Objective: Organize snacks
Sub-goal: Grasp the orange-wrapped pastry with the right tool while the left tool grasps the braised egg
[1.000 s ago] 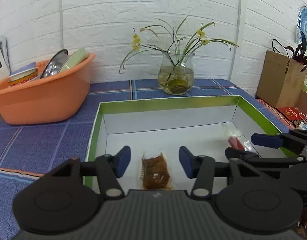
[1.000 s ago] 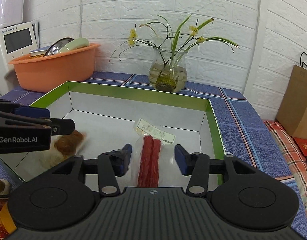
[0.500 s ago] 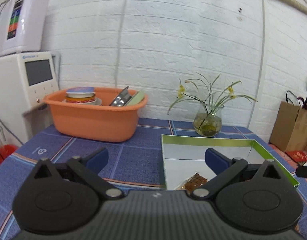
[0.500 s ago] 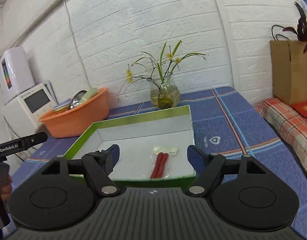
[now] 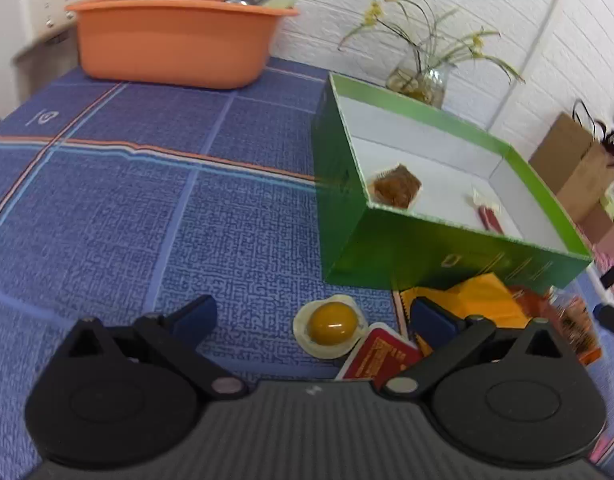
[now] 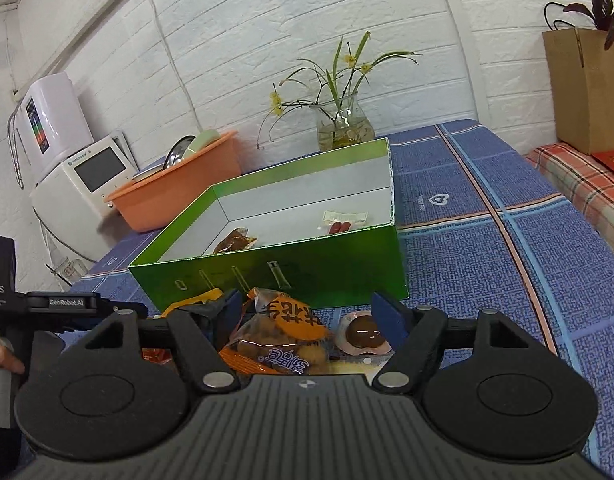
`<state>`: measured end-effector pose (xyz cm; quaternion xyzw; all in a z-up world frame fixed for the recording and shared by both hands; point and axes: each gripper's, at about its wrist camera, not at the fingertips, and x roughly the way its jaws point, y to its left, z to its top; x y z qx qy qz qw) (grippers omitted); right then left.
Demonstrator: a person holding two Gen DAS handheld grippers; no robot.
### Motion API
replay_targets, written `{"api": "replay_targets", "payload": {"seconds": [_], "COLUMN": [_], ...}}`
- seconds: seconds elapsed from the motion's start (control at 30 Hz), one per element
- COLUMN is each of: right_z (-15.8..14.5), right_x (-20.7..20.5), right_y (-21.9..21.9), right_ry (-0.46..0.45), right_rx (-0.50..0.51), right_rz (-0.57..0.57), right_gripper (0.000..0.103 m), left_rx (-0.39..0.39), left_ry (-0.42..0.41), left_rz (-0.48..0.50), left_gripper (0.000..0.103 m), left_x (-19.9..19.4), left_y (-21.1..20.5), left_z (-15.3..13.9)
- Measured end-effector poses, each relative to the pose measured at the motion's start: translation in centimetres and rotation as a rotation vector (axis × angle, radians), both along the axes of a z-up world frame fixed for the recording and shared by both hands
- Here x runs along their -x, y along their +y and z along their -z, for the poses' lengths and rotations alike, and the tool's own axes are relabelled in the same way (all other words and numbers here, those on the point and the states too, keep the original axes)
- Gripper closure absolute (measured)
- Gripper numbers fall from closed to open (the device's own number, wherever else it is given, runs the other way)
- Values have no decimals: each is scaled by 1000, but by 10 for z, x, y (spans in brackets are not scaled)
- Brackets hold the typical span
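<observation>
Red sausage sticks point toward box's back wall.

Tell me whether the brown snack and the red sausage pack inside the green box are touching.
Apart. The left wrist view shows bare white box floor between the brown snack and the red sausage pack inside the green box.

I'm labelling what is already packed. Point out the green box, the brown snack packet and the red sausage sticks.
green box [image 6: 307, 276]: right wrist view, near outer wall.
brown snack packet [image 5: 397, 190]: left wrist view, packet's middle.
red sausage sticks [image 5: 490, 218]: left wrist view, red part.
</observation>
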<state>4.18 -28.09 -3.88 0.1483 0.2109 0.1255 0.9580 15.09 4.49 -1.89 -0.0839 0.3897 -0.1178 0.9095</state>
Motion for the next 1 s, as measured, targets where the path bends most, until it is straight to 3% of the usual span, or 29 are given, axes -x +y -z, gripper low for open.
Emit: {"api": "replay_targets", "payload": {"seconds": [0.23,0.33,0.47,0.53,0.63,0.8,0.83,0.87,0.93,1.0], "right_z": [8,9,10,10,11,9,8,7,5,6], "right_x": [-6,-4,-4,-3,-1,-6,-7,-8,-9,-12], "right_y": [0,1,2,2,2,6,8,10,13,14], "right_ry": [50,46,43,37,19,24,27,28,31,52], "right_rx": [-65,-73,-67,-64,-47,-28,-18,-8,11,14], "right_rz": [-60,-67,-72,-73,-78,-90,-89,-88,-77,-70], "right_gripper": [0,1,2,2,2,8,8,9,8,0], "left_rx": [-95,-248,-354,-332,-227,-258,-256,-257,-245,-246], "left_ry": [-32,-49,-104,-80,-25,-27,-22,-28,-23,-17], "left_rz": [115,131,102,98,81,167,185,204,240,258], "left_gripper": [0,0,0,0,0,4,12,35,70,71], "left_x": [-4,4,11,7,-3,-8,-9,-8,-4,-4], "left_y": [-7,-22,-37,-37,-26,-29,-30,-31,-33,-35], "left_z": [0,2,0,2,4,3,1,-2,-9,-9]}}
